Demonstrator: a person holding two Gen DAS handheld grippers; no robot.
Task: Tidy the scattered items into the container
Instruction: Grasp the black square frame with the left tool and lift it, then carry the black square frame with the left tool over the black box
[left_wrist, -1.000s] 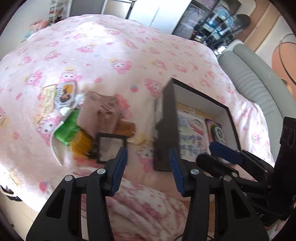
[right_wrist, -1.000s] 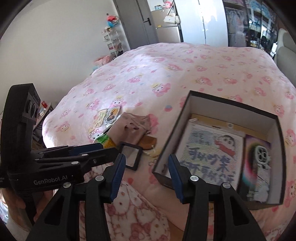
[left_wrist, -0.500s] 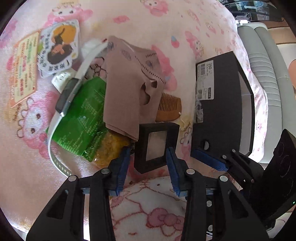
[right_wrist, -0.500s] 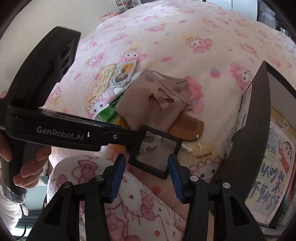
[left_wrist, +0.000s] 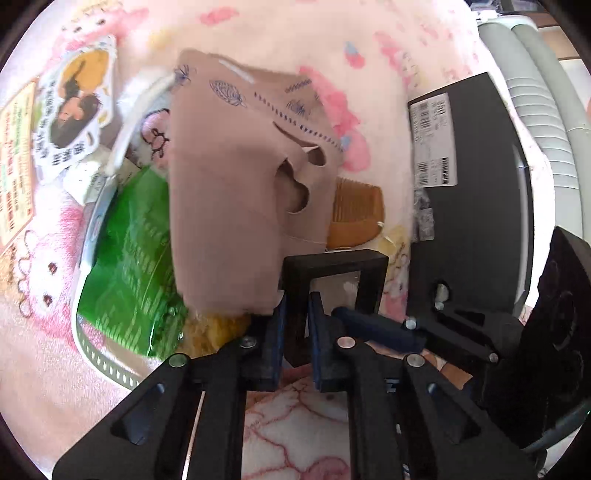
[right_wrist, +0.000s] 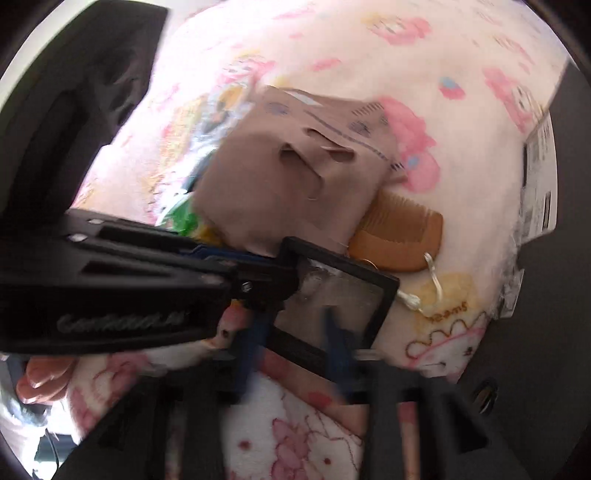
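Observation:
A small black-framed mirror (left_wrist: 332, 266) (right_wrist: 332, 295) lies on the pink blanket, at the near edge of a pile of items. My left gripper (left_wrist: 297, 332) is closing, and its blue pads press on the left bar of the frame. It enters the right wrist view from the left (right_wrist: 273, 275). My right gripper (right_wrist: 295, 343) is blurred and closing, with the mirror's near edge between its fingers and a gap still showing. It reaches in from the right in the left wrist view (left_wrist: 373, 326). The black box (left_wrist: 480, 184) (right_wrist: 569, 295) stands just right of the mirror.
Behind the mirror lie a brown cloth pouch (left_wrist: 229, 184) (right_wrist: 280, 184), a wooden comb (left_wrist: 354, 218) (right_wrist: 399, 236), a green packet (left_wrist: 136, 258), a yellow item (left_wrist: 218, 328), a white notched band (left_wrist: 88, 350) and printed cards (left_wrist: 74, 110). A grey sofa (left_wrist: 535, 92) is beyond the box. A hand (right_wrist: 40, 376) holds the left gripper.
Both grippers dropped toward the bed and tilted down onto the pile. The left jaws narrowed from wide onto the mirror's left frame bar. The right jaws came around its near edge.

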